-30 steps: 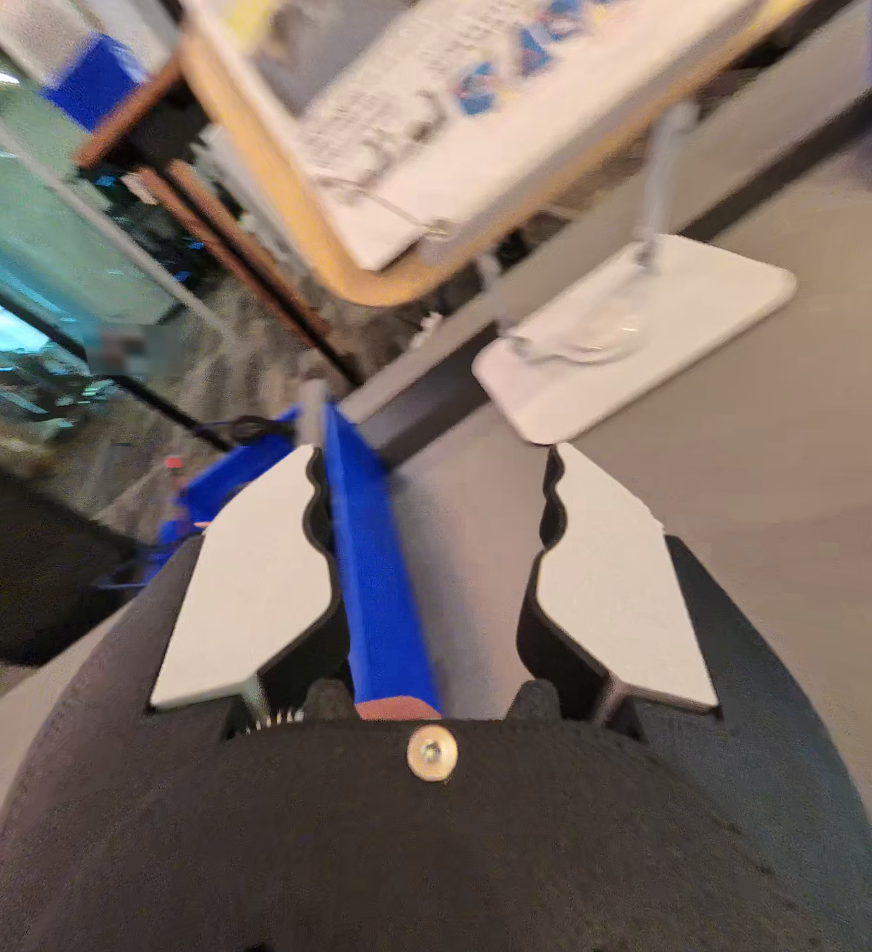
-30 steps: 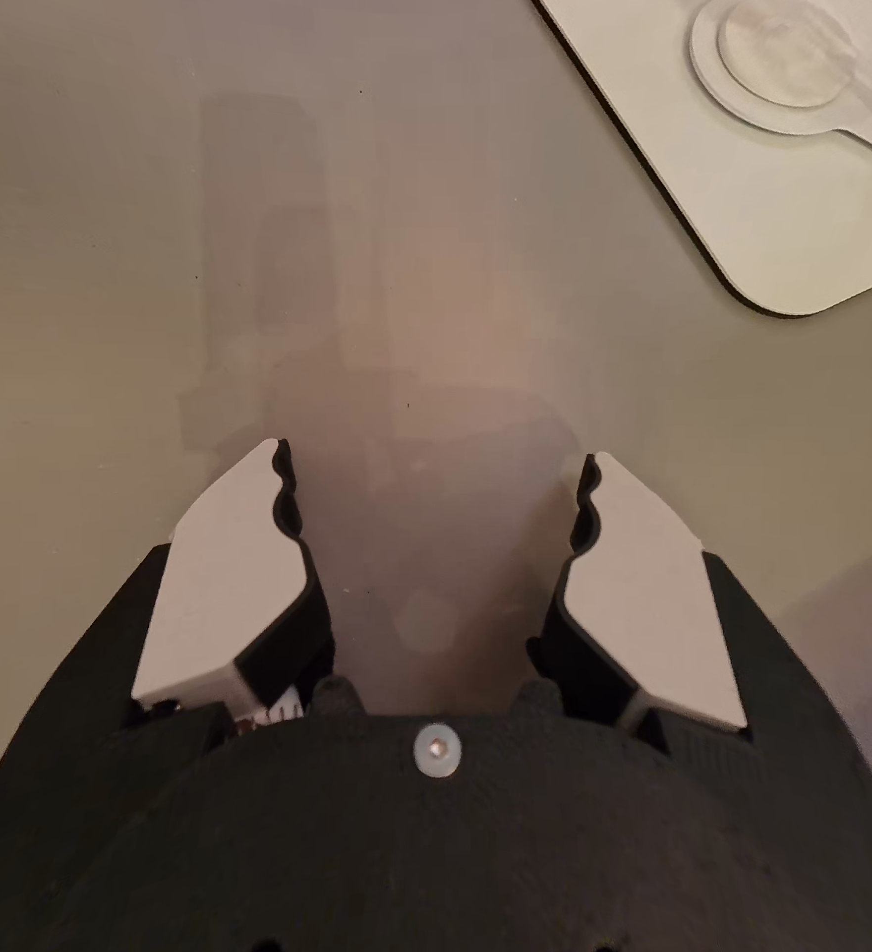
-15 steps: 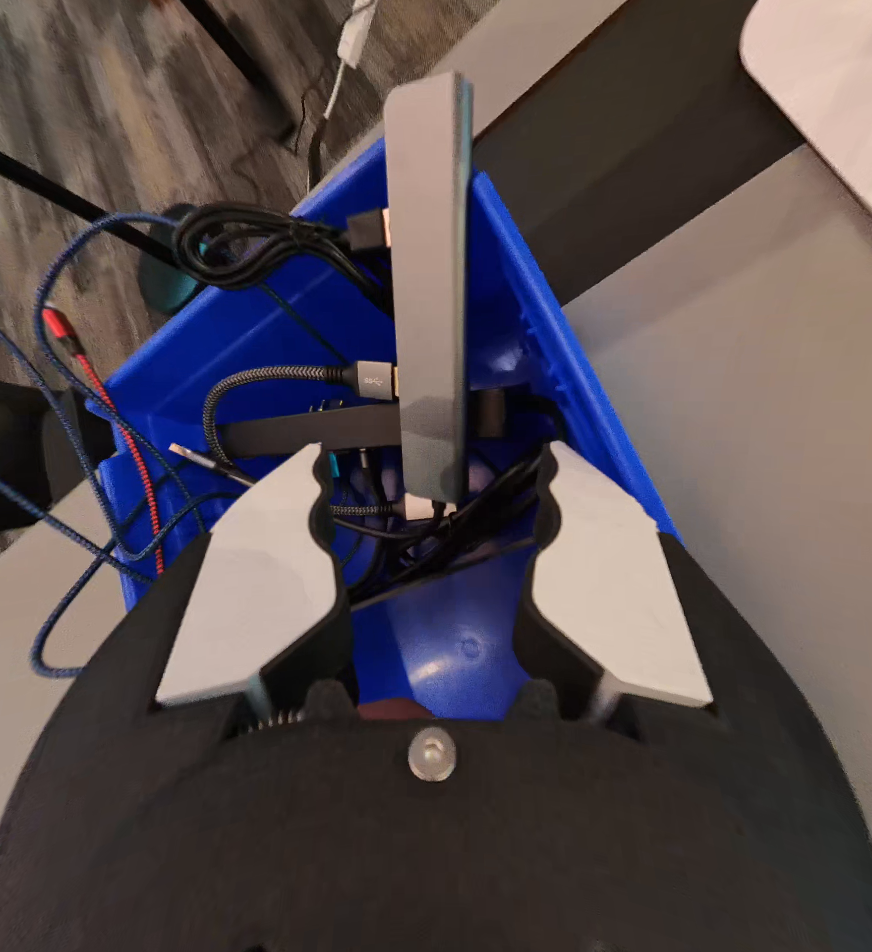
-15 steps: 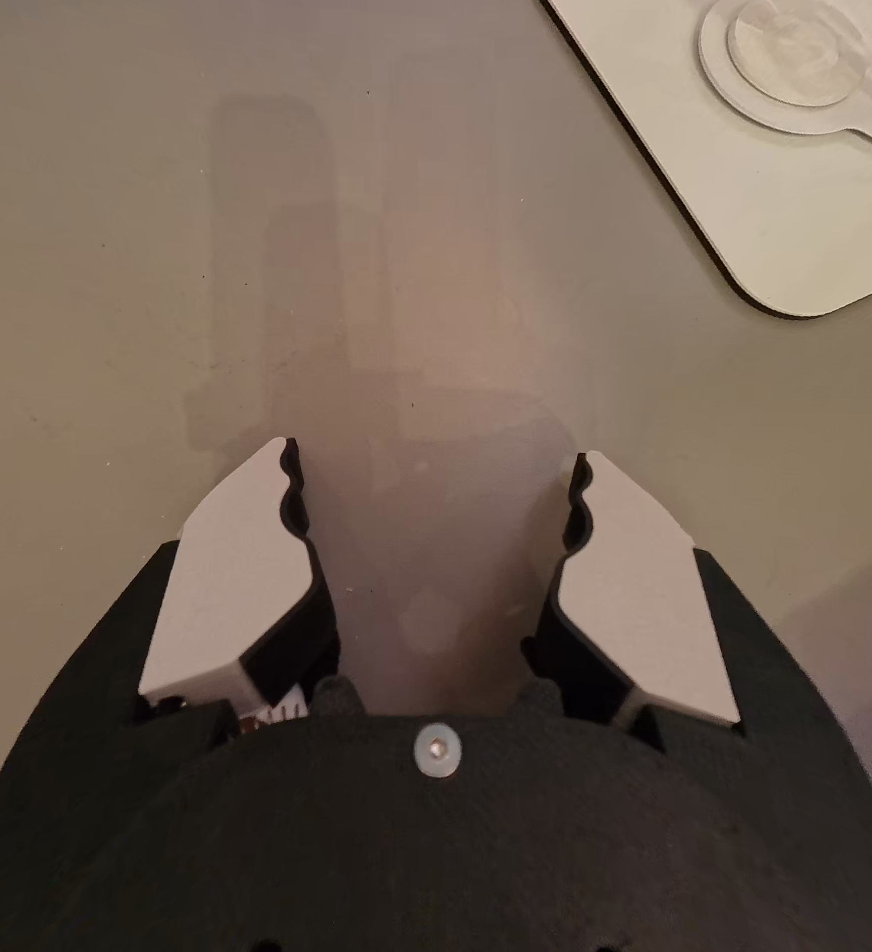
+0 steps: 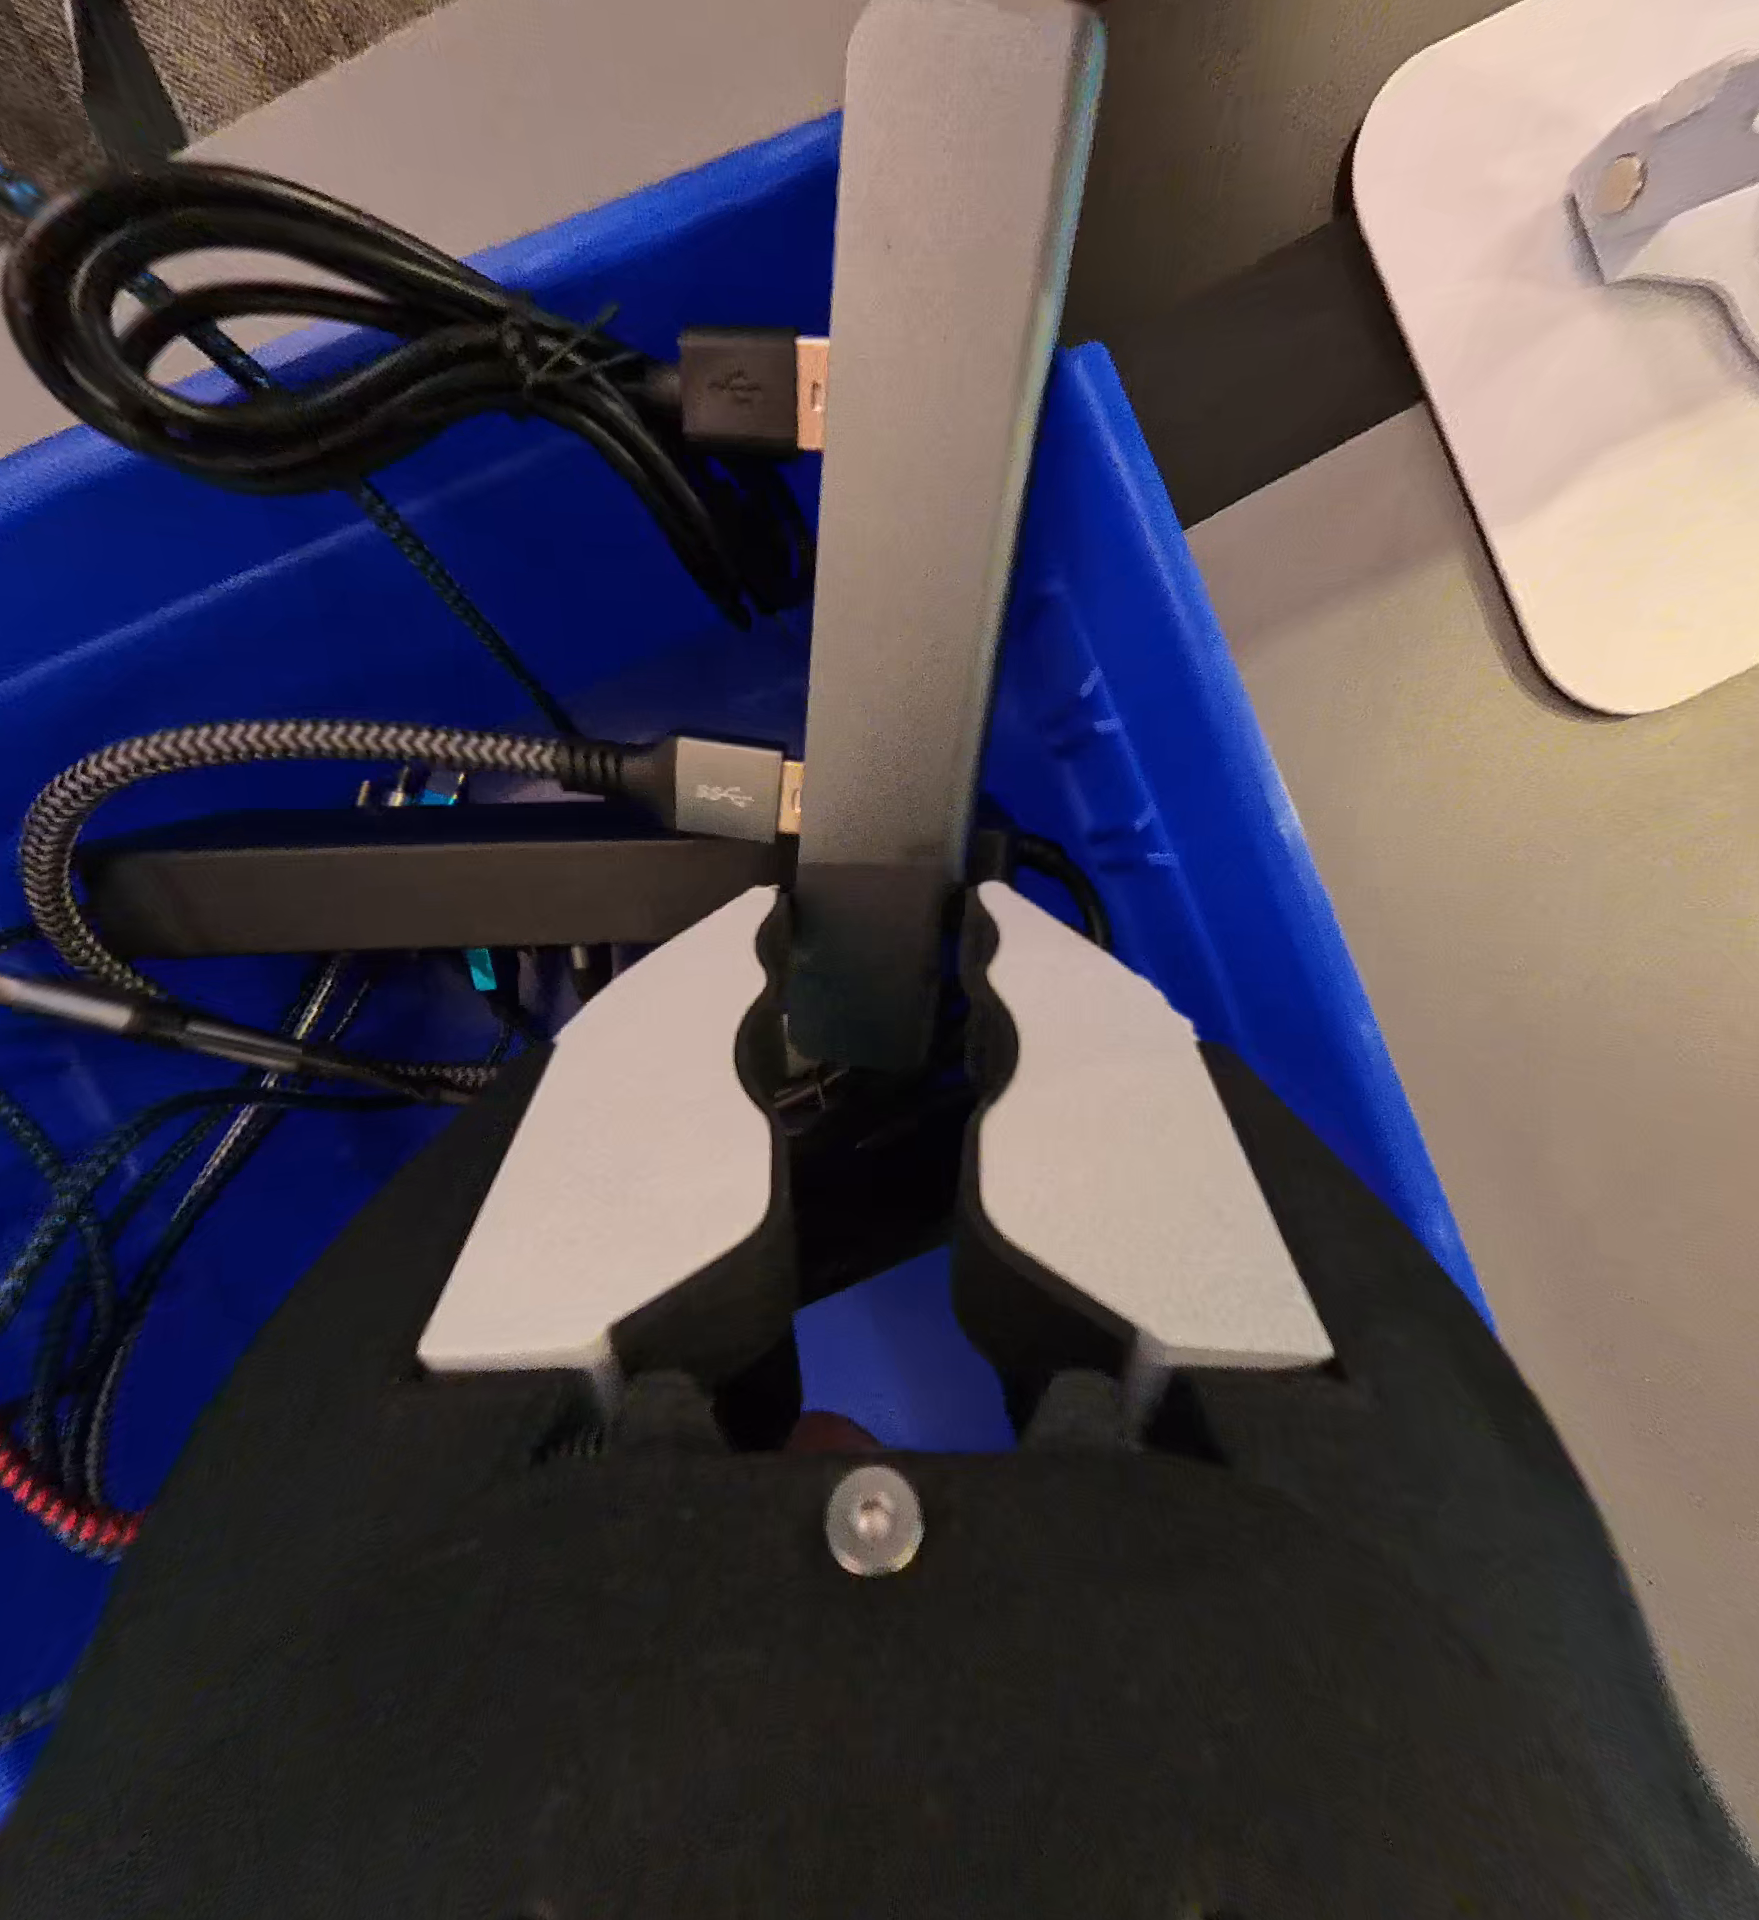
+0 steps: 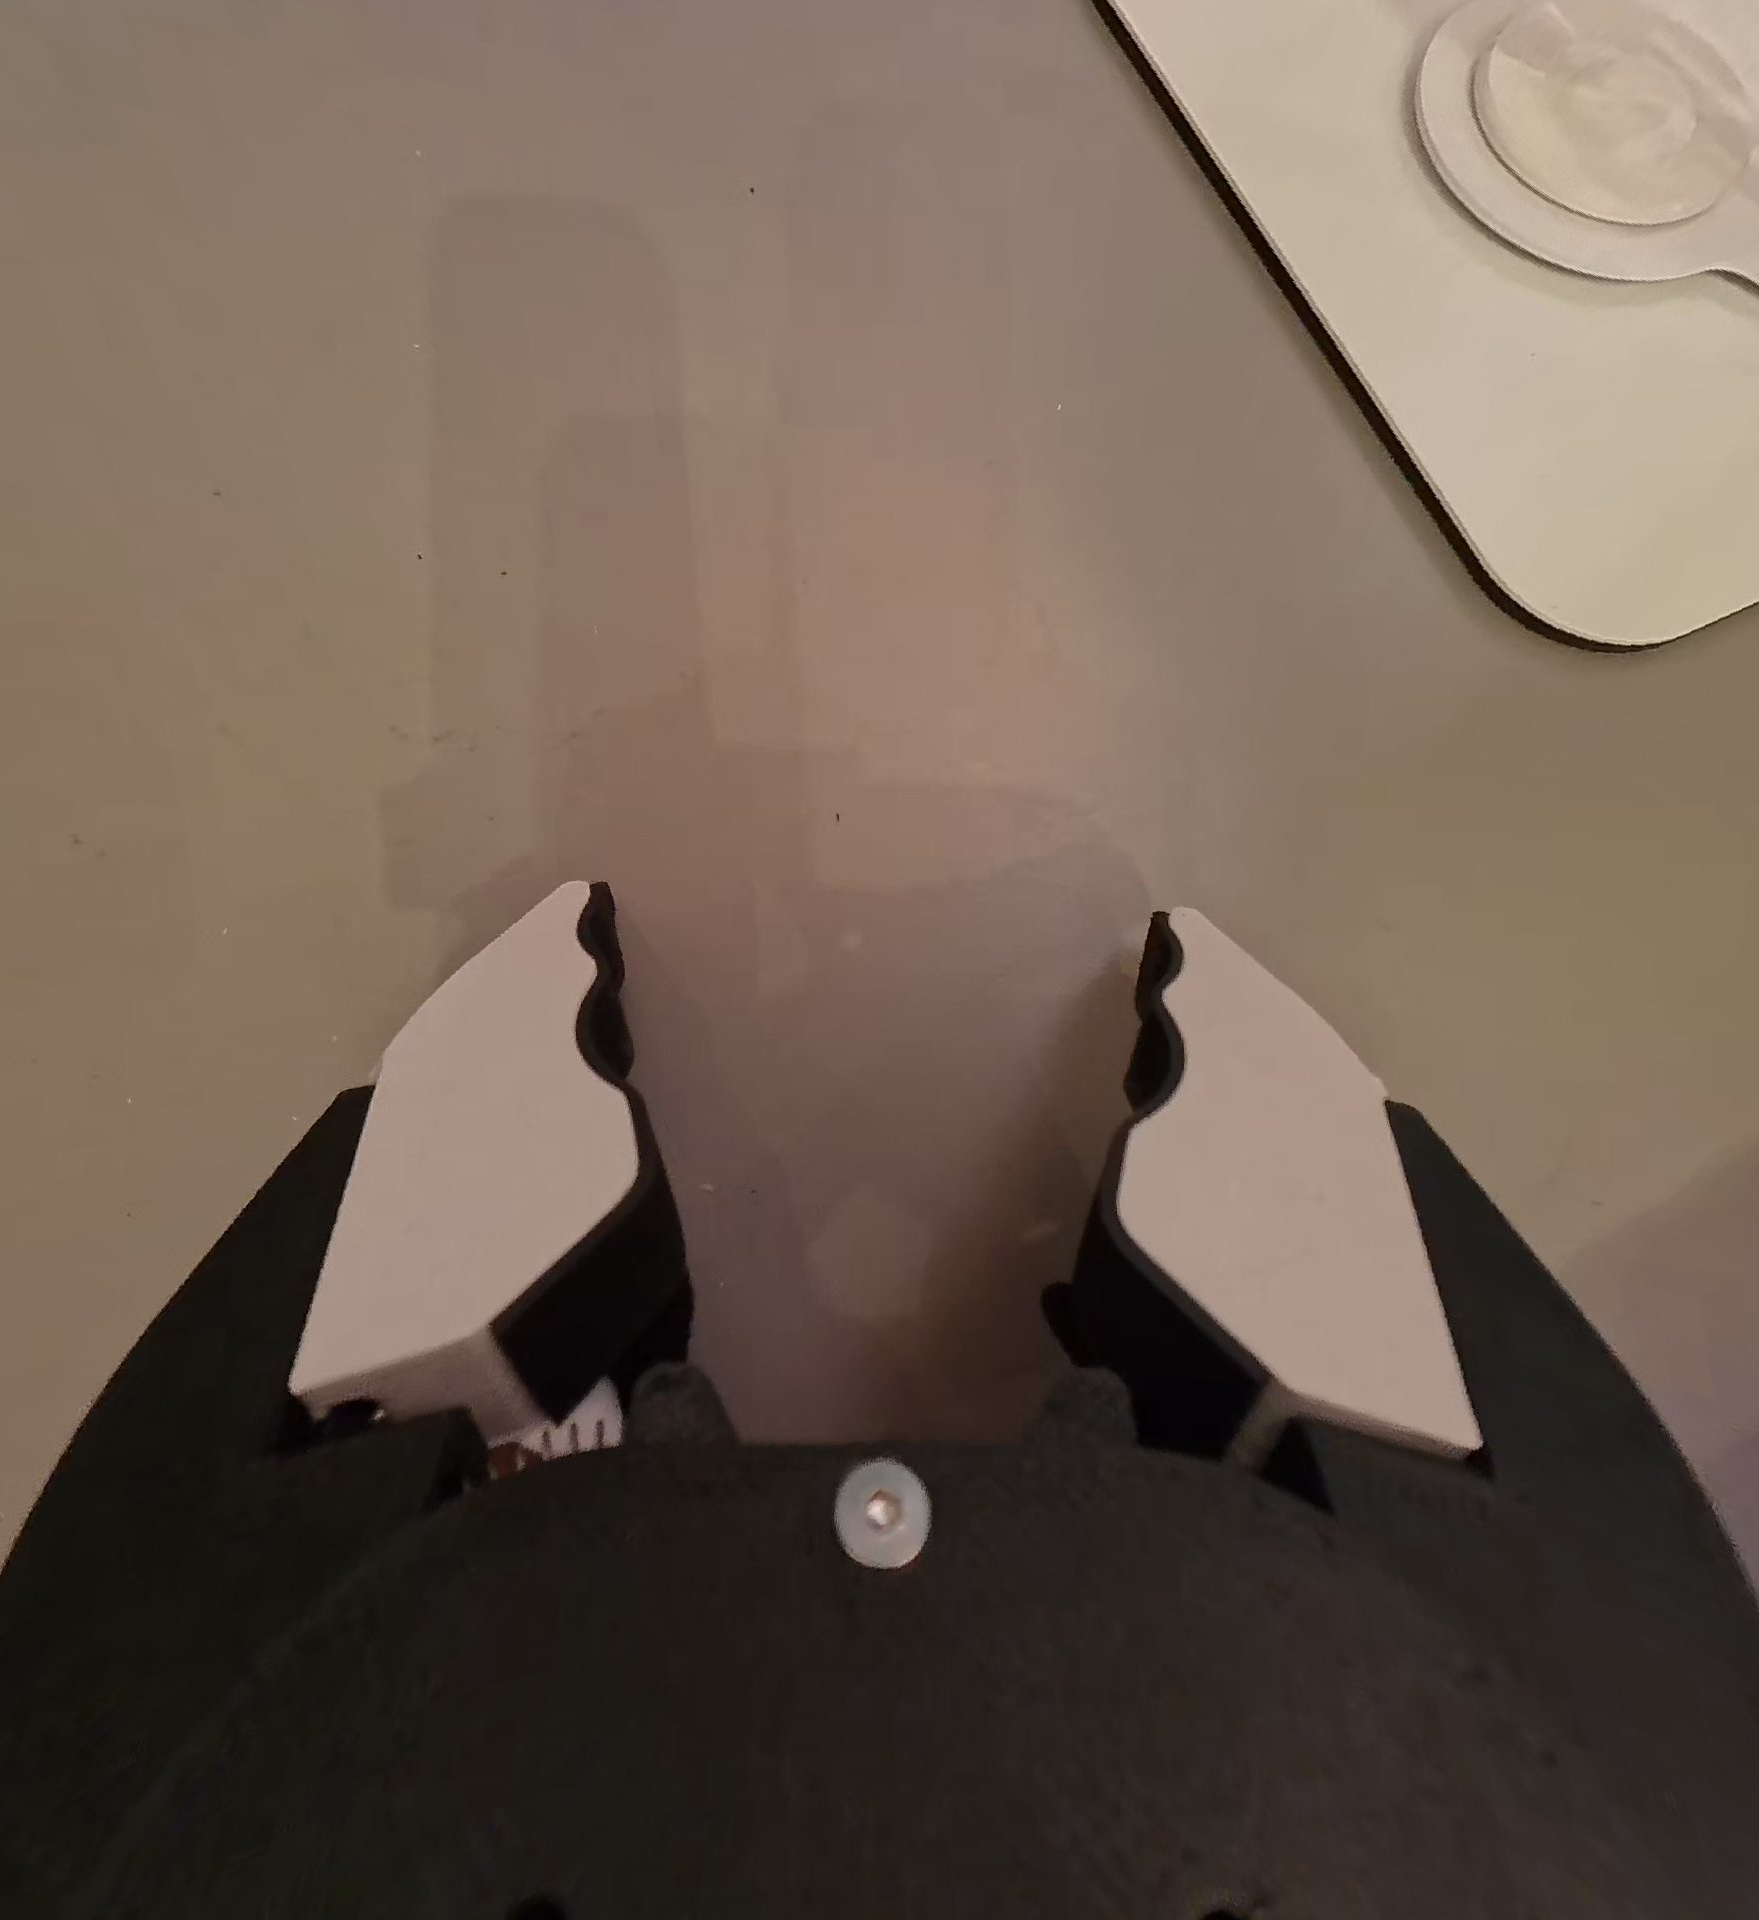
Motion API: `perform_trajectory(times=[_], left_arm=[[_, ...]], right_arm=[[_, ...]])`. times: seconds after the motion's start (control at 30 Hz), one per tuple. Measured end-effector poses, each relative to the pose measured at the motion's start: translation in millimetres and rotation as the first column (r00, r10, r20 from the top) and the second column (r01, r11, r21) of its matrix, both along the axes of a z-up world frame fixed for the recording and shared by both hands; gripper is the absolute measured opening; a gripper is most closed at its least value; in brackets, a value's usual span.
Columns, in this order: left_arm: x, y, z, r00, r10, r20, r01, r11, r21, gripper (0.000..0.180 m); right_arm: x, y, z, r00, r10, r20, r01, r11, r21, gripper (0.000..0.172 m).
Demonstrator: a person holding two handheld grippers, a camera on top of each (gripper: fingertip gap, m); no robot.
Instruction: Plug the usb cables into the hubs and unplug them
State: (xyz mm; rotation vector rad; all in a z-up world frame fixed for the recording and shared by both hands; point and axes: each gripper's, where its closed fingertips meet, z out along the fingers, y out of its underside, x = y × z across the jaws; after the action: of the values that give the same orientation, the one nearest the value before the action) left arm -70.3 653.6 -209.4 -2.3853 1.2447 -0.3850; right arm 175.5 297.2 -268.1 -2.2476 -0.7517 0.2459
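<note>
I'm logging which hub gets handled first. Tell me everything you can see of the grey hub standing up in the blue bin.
The grey hub is a long, flat slab with a matte, metallic-looking finish. It stands on end in the blue bin. The left tongs are closed on its lower end, pads on both sides. Two cables are plugged into its left edge: a black plug higher up and a braided grey one lower. Its top runs out of frame.

Left gripper (image 5: 873,977) clamps the near end of a grey hub (image 5: 932,447), pads pressed on both its sides; the hub stands up out of a blue bin (image 5: 1197,727). Black USB cable (image 5: 740,390) and grey braided cable (image 5: 724,795) are plugged into the hub's left side. Black hub (image 5: 387,883) lies left of the grey hub inside the bin. White stand base (image 5: 1581,416) sits right of the grey hub on the table (image 5: 1633,1143).
</note>
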Motion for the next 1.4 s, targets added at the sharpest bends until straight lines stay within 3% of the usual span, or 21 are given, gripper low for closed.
perform_trajectory(times=[0.13,0.27,0.43,0.83,1.0,1.13,1.27,1.4], left_arm=[[2,2,4,0.999,0.003,0.049,-0.003,1.000,-0.002,0.031],[4,1,23,0.993,0.001,0.118,-0.010,0.997,0.075,0.030],[5,-3,74,0.968,-0.023,0.252,-0.019,0.987,0.161,0.030],[1,-32,210,0.905,-0.126,0.406,-0.041,0.925,0.377,0.029],[8,-81,262,0.881,-0.236,0.410,0.018,0.883,0.470,0.029],[25,-140,275,0.854,-0.333,0.400,0.087,0.849,0.521,0.029],[46,-203,260,0.811,-0.419,0.408,0.160,0.831,0.533,0.029],[73,-266,219,0.746,-0.504,0.435,0.274,0.828,0.489,0.029]], right_arm=[[0,0,0,1.000,0.001,0.000,-0.001,1.000,0.000,0.093],[0,0,0,1.000,0.005,-0.002,-0.005,1.000,-0.001,0.092],[0,0,0,1.000,0.008,-0.002,-0.008,1.000,-0.001,0.091],[-1,0,0,1.000,0.011,0.000,-0.011,1.000,0.003,0.090],[-1,0,1,1.000,0.012,0.003,-0.012,1.000,0.008,0.090],[-1,1,1,1.000,0.012,0.009,-0.012,1.000,0.017,0.090],[1,0,1,1.000,0.010,0.015,-0.010,1.000,0.025,0.090],[4,-3,5,0.999,0.002,-0.039,-0.001,1.000,0.016,0.090]])
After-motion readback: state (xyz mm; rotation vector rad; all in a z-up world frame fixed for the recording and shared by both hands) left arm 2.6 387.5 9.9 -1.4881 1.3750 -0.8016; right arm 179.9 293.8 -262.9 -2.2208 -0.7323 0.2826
